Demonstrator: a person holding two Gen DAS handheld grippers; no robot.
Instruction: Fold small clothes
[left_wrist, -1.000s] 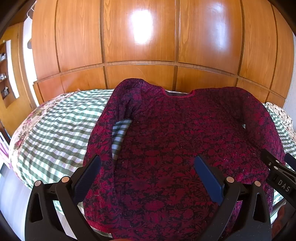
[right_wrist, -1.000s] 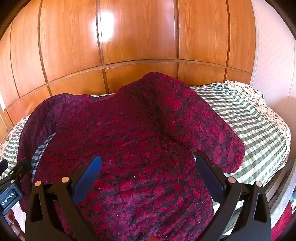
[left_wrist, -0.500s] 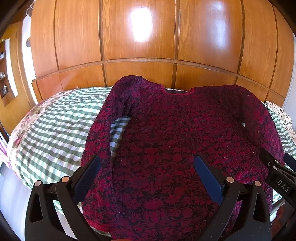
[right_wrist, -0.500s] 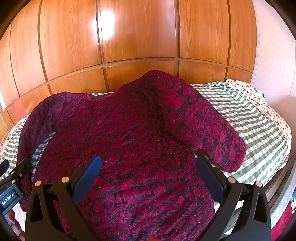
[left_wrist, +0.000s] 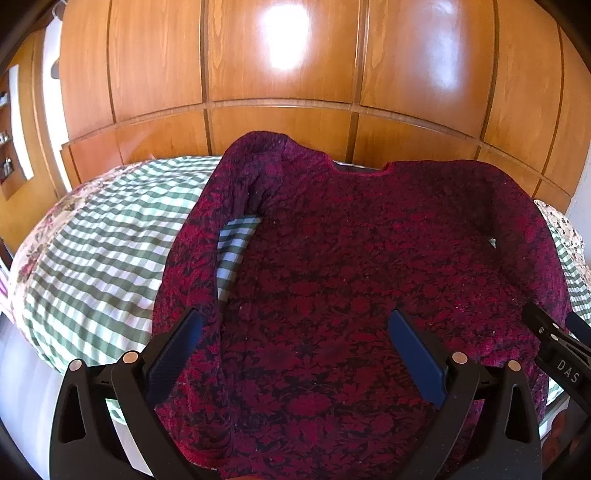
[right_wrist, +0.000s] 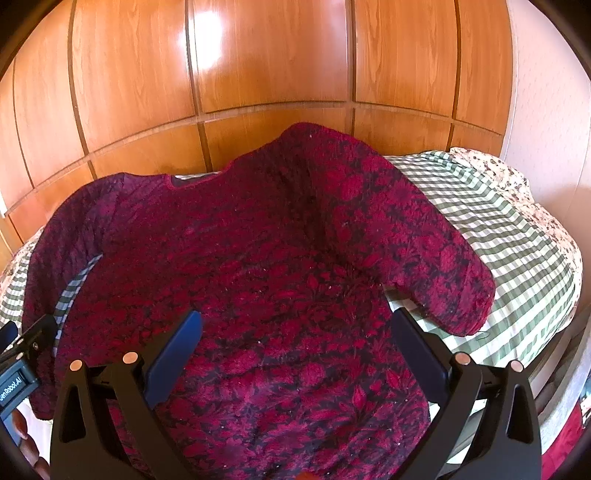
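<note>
Red floral top spread on checked bedspread, left gripper jaws apart

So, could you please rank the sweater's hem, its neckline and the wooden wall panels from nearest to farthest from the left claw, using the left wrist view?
1. Hem, below the open left claw.
2. Neckline, sweater's far end.
3. Wooden wall panels, behind the bed.

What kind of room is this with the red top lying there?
Most likely a bedroom. The red patterned top lies spread on a bed with a green checked sheet, and glossy wooden wardrobe-like panels fill the wall behind it. Both grippers hover open above the top.
</note>
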